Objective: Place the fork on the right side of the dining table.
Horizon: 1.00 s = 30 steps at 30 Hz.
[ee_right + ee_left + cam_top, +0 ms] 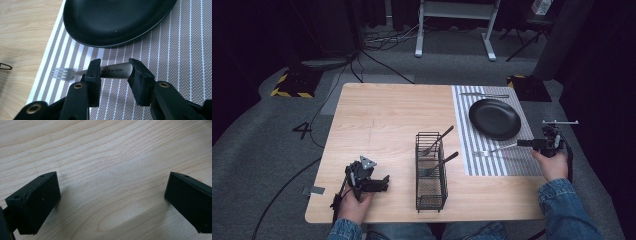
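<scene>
- On the near left of the wooden table [382, 115], the left gripper [382, 184] rests low in the person's left hand [354, 205] — jaws spread wide over bare wood, holding nothing.
- At the middle stands a black wire caddy [431, 172] with two dark-handled utensils [439, 137] leaning out.
- Further right, a striped placemat [492, 165] carries a black plate [495, 118], with what looks like a knife [484, 95] beyond it.
- At the right edge, the right gripper [113, 71] has its jaws either side of a silver fork [75, 73] lying on the mat beside the plate — whether they pinch it, I cannot tell.
</scene>
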Each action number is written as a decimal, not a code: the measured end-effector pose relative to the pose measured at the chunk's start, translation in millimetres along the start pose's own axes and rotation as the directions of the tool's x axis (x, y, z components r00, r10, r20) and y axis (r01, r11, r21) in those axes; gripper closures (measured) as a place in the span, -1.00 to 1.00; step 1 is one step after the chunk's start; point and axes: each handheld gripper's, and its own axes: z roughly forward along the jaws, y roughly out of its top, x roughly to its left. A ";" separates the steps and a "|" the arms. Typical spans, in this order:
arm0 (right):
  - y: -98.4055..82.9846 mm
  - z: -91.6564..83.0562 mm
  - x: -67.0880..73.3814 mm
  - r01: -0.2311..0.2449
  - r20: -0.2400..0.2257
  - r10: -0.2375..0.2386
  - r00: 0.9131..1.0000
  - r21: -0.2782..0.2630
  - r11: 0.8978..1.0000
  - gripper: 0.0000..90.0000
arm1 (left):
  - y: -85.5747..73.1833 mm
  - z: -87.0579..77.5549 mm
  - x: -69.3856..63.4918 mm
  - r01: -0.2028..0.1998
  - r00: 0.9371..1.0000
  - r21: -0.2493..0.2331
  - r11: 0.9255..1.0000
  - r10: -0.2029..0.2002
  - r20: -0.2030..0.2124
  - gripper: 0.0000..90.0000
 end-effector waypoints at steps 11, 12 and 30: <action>-4.3 0.6 -9.3 -0.011 0.036 0.011 0.999 0.013 1.000 0.39 | 0.0 0.0 0.0 0.000 1.000 0.000 1.000 0.000 0.000 -0.99; -4.8 1.0 -10.1 -0.015 0.037 0.014 0.999 0.015 1.000 0.39 | 0.0 0.0 0.0 0.000 1.000 0.000 1.000 0.000 0.000 -0.99; -6.1 6.0 -19.8 -0.045 0.059 0.044 0.997 0.025 0.999 0.35 | 0.0 0.0 0.0 0.000 1.000 0.000 1.000 0.000 0.000 -0.99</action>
